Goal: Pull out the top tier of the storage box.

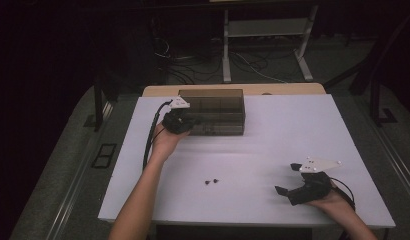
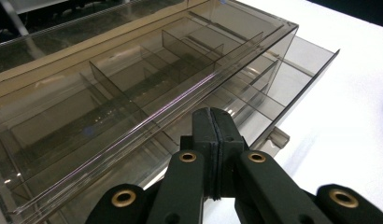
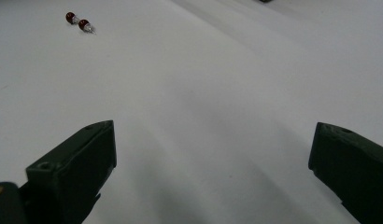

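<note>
While the left gripper [image 1: 185, 123] sits at the front left corner of a smoky transparent organizer box [image 1: 213, 111], its two black jaws are pressed flat together with nothing visible between them, as the left gripper view [image 2: 212, 140] makes plain. Just beyond and to the right of those closed tips, a drawer [image 2: 292, 79] of the box stands partly pulled out, its thin dividers marking off several small compartments; above and to the left of the tips runs the box's upper tier, likewise split by dividers. The right gripper [image 1: 289, 179] rests low over the white table [image 1: 273, 130] near the front right edge, well apart from the box, with its jaws spread wide and holding nothing. Ahead of those open jaws and off toward the left one lie two small dark red beads [image 3: 78, 21], each with a pale tip, touching or nearly touching one another on the bare tabletop; from the high view they [image 1: 211, 181] lie between the two grippers, nearer the front edge.
</note>
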Demonstrator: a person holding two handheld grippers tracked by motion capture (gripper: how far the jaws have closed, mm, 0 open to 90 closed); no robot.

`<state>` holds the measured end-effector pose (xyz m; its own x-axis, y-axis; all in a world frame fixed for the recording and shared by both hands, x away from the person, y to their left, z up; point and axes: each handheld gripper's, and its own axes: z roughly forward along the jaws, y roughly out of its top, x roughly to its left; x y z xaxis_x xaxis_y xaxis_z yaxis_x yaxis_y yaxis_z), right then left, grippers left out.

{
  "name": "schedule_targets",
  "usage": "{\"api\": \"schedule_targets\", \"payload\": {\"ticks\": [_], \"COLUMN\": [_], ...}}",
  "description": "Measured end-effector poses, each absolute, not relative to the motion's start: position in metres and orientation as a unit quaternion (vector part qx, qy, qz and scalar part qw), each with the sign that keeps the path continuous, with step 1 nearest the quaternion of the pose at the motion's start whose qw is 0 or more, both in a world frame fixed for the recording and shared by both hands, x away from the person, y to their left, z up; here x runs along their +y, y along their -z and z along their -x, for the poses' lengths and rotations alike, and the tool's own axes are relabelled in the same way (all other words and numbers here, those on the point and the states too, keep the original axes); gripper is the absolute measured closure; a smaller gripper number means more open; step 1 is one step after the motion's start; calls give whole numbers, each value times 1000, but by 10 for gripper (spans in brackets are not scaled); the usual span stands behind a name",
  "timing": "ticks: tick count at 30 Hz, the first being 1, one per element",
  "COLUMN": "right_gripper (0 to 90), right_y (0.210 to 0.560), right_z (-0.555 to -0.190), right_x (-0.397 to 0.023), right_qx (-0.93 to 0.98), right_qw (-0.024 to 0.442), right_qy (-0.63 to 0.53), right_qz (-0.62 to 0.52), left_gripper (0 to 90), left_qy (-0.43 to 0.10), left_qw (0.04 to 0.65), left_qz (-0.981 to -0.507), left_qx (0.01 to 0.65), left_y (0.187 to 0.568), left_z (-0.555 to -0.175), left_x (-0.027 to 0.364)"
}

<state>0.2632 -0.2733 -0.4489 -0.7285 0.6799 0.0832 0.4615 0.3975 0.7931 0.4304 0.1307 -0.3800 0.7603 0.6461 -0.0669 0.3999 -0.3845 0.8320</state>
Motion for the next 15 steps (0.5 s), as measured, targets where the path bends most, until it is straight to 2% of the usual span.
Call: {"api": "schedule_targets", "payload": {"ticks": [15], "right_gripper": [4], "right_y": [449], "right_z": [-263], "right_x": [-274], "right_qx": [826], "right_qw": [128], "right_qy": [-427], "right_qz": [-345], "left_gripper": [894], "left_qy": [-129], "left_qw": [445], "left_qz": [-829], "left_qx": [313], "left_y": [383], "left_z": [-429], "left_x": [129]}}
